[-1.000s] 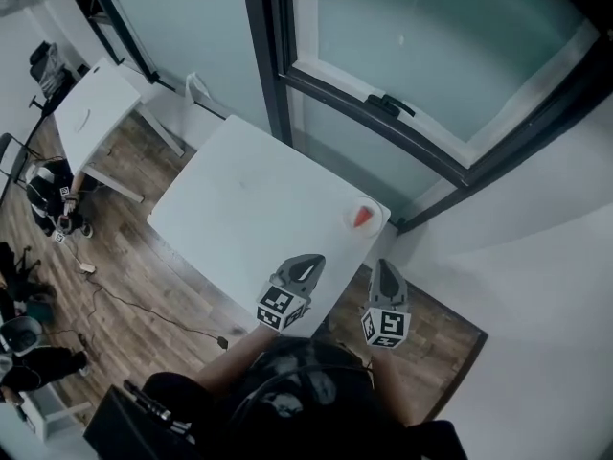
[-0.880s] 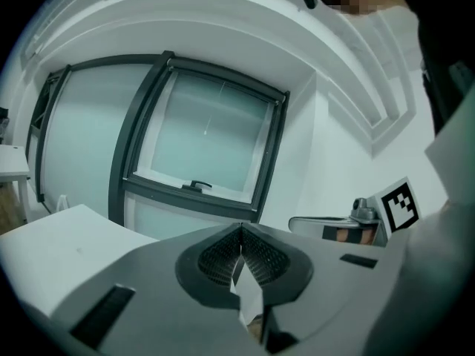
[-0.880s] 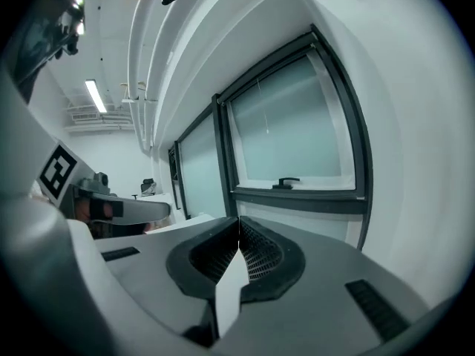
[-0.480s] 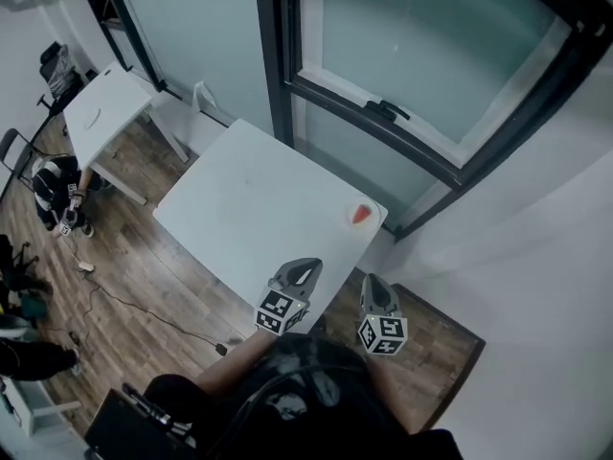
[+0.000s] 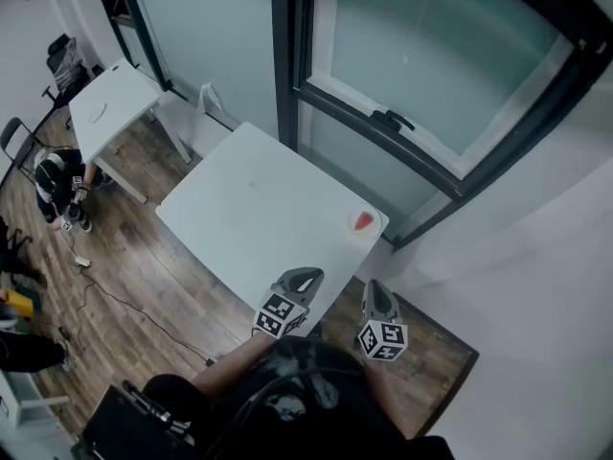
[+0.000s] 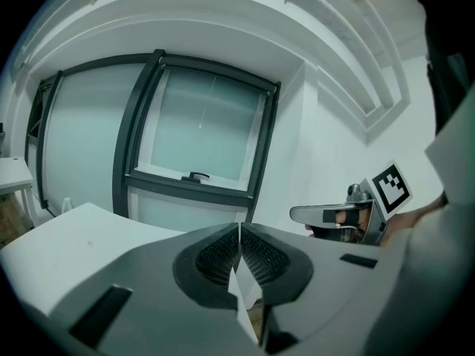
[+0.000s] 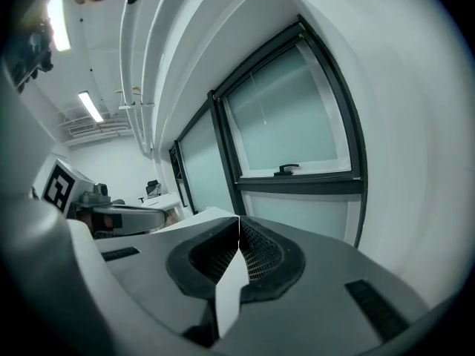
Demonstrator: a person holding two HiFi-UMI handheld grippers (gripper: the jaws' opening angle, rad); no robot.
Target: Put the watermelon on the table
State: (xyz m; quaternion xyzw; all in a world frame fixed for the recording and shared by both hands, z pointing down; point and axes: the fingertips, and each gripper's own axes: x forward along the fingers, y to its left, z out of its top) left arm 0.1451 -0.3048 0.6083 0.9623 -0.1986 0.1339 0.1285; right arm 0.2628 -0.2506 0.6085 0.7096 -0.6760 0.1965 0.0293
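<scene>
A red watermelon slice lies near the right corner of the white table, close to the window. My left gripper hangs over the table's near edge, jaws shut with nothing between them. My right gripper is off the table's right corner, above the wooden floor, also shut and empty. Both are well short of the slice. Each gripper shows in the other's view: the right gripper, the left gripper.
A big dark-framed window rises just behind the table. A second white table stands at the far left, with a person crouching beside it. Cables lie across the wooden floor. A white wall closes the right side.
Both grippers have drawn back a little toward me, away from the slice. Their jaws have stayed shut. The slice has not moved.
</scene>
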